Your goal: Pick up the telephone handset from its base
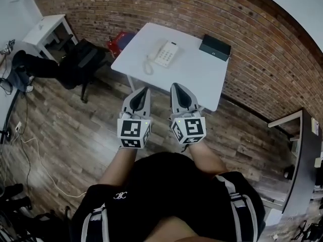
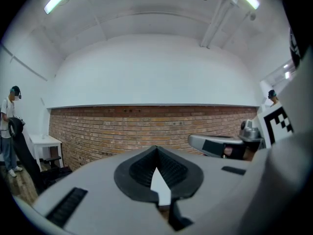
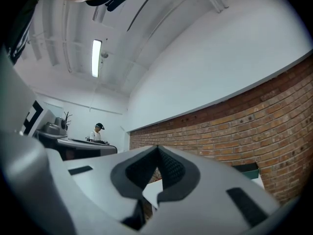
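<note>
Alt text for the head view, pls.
From above: a person holds the left gripper and right gripper, both shut and empty, side by side short of a white table. On it lie a white telephone, handset on its base, and a dark box near the brick wall.

Head view looks steeply down from well above the left tongs [image 1: 146,89], right tongs [image 1: 174,85] and worktop [image 1: 197,79]. Both gripper views look about level along their jaws at the shared brick wall [image 2: 122,126].
</note>
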### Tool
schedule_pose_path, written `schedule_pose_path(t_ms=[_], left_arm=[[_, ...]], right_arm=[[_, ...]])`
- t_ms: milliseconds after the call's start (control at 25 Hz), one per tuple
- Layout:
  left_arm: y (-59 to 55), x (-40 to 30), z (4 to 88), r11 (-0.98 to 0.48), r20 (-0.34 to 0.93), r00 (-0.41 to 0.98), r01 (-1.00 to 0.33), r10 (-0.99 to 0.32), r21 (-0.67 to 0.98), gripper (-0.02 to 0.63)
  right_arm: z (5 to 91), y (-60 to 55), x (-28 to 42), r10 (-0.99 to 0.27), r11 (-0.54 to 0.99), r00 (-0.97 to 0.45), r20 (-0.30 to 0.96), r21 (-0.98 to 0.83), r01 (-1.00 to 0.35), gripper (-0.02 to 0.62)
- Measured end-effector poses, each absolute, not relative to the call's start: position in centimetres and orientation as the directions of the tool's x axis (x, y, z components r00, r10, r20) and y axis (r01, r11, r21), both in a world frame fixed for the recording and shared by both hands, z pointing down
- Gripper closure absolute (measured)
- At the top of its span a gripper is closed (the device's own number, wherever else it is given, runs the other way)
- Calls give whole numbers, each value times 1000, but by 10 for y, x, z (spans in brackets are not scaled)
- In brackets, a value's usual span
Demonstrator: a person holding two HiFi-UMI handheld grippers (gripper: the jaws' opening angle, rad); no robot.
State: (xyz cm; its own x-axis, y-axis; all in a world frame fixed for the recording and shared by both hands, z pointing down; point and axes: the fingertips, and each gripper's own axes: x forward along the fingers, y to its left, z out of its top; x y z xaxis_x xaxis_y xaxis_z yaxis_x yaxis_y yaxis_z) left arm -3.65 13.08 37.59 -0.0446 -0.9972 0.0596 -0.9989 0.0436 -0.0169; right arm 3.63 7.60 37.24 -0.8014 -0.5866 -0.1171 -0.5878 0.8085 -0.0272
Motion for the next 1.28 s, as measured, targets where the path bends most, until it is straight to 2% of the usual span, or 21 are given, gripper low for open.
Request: schedule_pose_path(t_ms=[320, 680, 1280], left_arm=[[140, -49, 395, -17, 87, 18, -1000, -996, 13, 613], [123, -72, 404, 1, 89, 2, -1000, -996, 28, 613], [-8, -118, 407, 41, 104, -39, -999, -994, 10, 612]], right_arm=[[377, 91, 23, -609, 791, -785, -112, -20, -611, 597], [383, 64, 14, -643, 763, -757, -114, -11, -646, 597], [397, -71, -26, -646, 762, -758, -94, -18, -647, 597]])
